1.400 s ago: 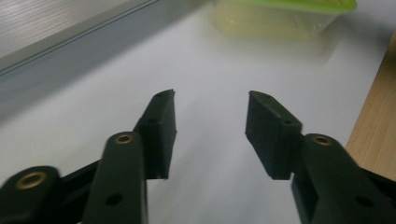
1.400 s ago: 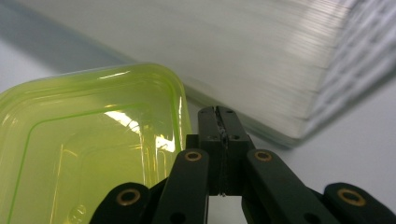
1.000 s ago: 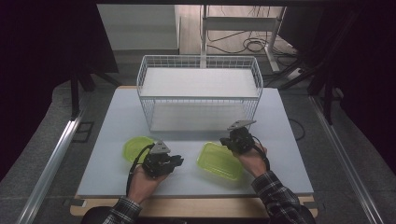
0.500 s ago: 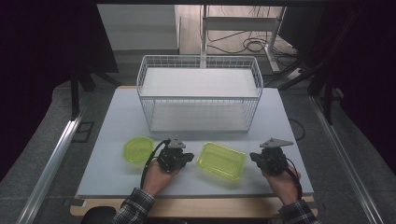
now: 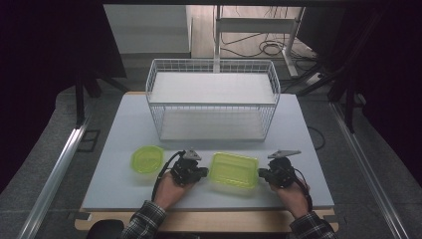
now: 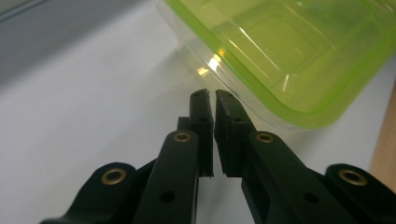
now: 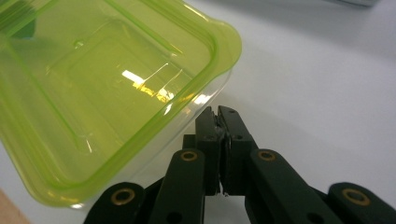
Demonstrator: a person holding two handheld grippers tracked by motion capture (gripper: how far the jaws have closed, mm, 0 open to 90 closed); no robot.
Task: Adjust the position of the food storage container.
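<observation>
Keep both tools, left (image 5: 203,172) and right (image 5: 262,174), pinched together, empty, pressing evenly on opposite ends of the green container (image 5: 234,170); lift level off the tabletop (image 5: 119,129).

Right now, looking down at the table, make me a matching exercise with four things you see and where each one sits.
Things:
1. rectangular green container
2. round green container
3. wire basket
4. right gripper

Places:
A. far side of the table, behind the containers
B. between the two grippers
C. at the right end of the rectangular container
D. left of the left gripper

Pairs: 1-B, 2-D, 3-A, 4-C
</observation>
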